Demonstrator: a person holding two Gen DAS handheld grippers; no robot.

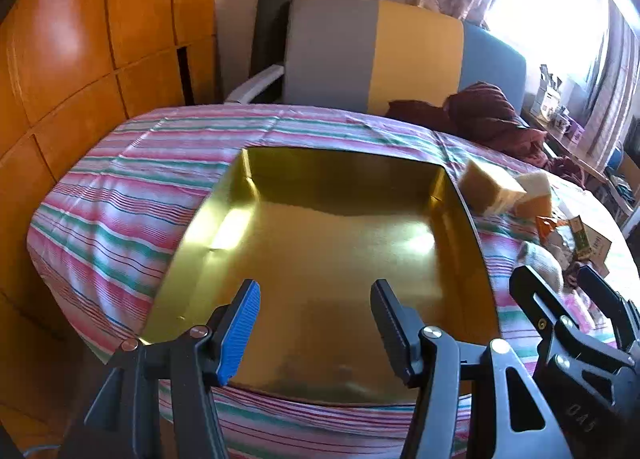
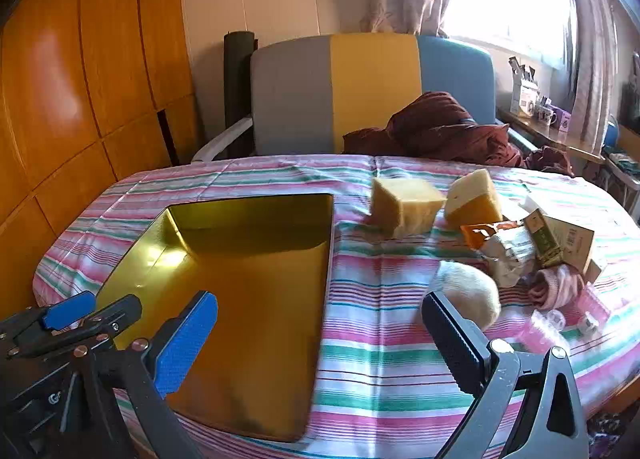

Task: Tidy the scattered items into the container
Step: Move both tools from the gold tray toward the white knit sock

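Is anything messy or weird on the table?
Yes. The gold tray is bare, while two sponge blocks, a snack wrapper, a small box and socks lie jumbled on the striped cloth beside it.

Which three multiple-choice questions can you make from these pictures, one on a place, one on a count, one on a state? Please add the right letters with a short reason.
1. Where do the scattered items lie, seen from the right wrist view?
A. right of the gold tray
B. inside the tray
C. on the chair

2. How many yellow sponge blocks are on the cloth?
A. one
B. two
C. four

3. What is in the tray?
A. nothing
B. a sock
C. a box

Answers:
1 A: the sponge blocks, snack packet and pink sock lie right of the gold tray.
2 B: two blocks stand side by side.
3 A: only its bare gold floor shows.
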